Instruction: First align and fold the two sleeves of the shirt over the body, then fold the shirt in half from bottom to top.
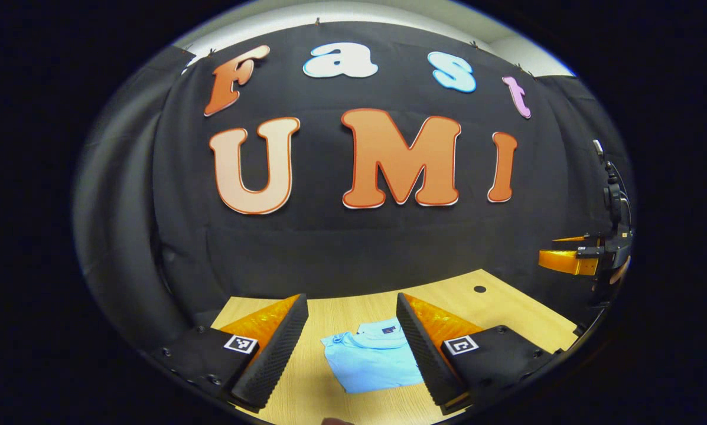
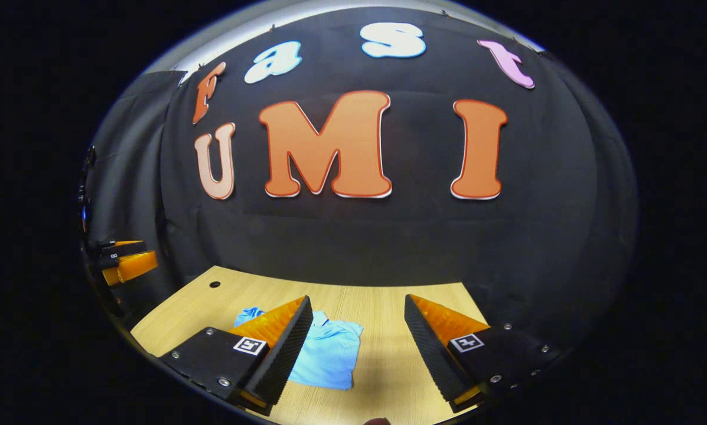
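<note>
While both of my tools hang above the bench (image 1: 353,313), nothing is gripped: the left hand-held gripper (image 1: 353,348) has its jaws wide apart, and the right hand-held gripper (image 2: 359,348) is spread just the same. Down at the lower middle of the left gripper view lies the shirt (image 1: 371,360), flat on the wood and looking already compact, collar toward the far wall. Here's my worry: if I drop in and pinch only the top layer, the folds could peel open; drag a corner sideways and the edges go out of line. Counting up: one shirt, one bench, one small hole (image 1: 479,288) in the benchtop, two grippers, four fingers, none touching cloth.
</note>
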